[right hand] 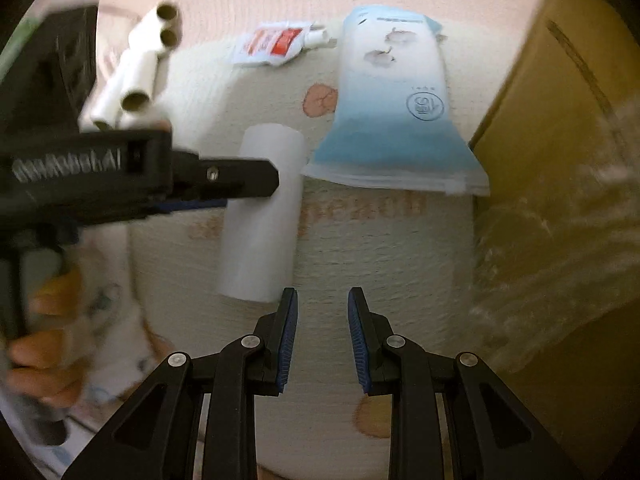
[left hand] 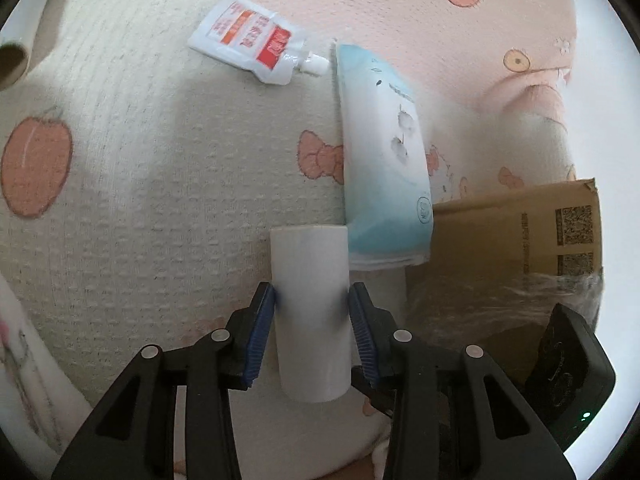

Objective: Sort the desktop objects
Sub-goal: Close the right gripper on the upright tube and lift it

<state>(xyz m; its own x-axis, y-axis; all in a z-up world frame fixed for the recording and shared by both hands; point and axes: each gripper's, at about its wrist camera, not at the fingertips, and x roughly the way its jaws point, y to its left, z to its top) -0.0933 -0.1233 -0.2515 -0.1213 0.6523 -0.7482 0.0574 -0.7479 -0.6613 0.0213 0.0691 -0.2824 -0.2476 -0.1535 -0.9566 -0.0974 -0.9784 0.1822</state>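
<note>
A white paper roll [left hand: 310,312] lies on the patterned cloth, and my left gripper [left hand: 312,292] straddles its middle, blue pads [left hand: 264,308] against both sides. In the right wrist view the same roll [right hand: 260,220] lies lengthwise with the left gripper [right hand: 268,184] reaching in from the left over it. My right gripper [right hand: 322,292] hovers just right of the roll's near end, its pads a narrow gap apart with only cloth between them. A blue-and-white tissue pack [left hand: 384,152] lies beside the roll, and a white-and-red spouted pouch [left hand: 252,40] lies beyond.
A cardboard box [right hand: 560,160] wrapped partly in clear film stands at the right, close to the tissue pack [right hand: 392,112]. Several more white rolls [right hand: 140,60] are piled at the far left. A person's hand [right hand: 48,320] holds the left gripper's handle.
</note>
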